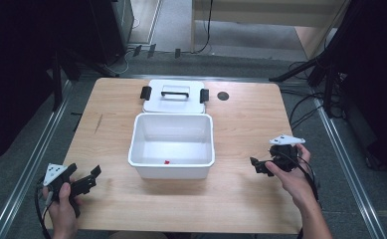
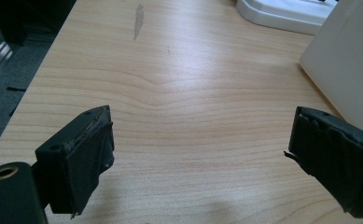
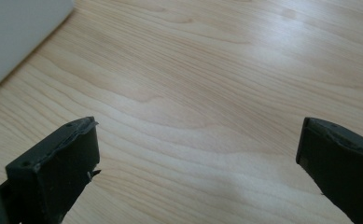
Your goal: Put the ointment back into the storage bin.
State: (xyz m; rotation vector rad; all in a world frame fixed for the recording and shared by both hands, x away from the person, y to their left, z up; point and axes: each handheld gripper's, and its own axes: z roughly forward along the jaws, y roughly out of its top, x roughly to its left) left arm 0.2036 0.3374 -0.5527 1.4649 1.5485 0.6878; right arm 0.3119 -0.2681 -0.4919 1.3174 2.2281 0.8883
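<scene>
The wooden table (image 1: 241,199) carries an open white bin (image 1: 171,169) at its middle, its lid (image 1: 173,102) lying flat just behind it, touching the back rim; a small red item (image 1: 166,162) sits inside near the front wall. No writing is readable anywhere. The left gripper (image 1: 89,180) and right gripper (image 1: 258,166) flank the bin, well apart from it, jaws spread and empty.

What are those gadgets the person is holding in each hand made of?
Each is a black handheld gripper, left gripper and right gripper, with two blocky black jaws faced with worn dark pads. A pale grey three-cornered plate tops each, and black cables trail back. No sleeves cover the forearms.
</scene>
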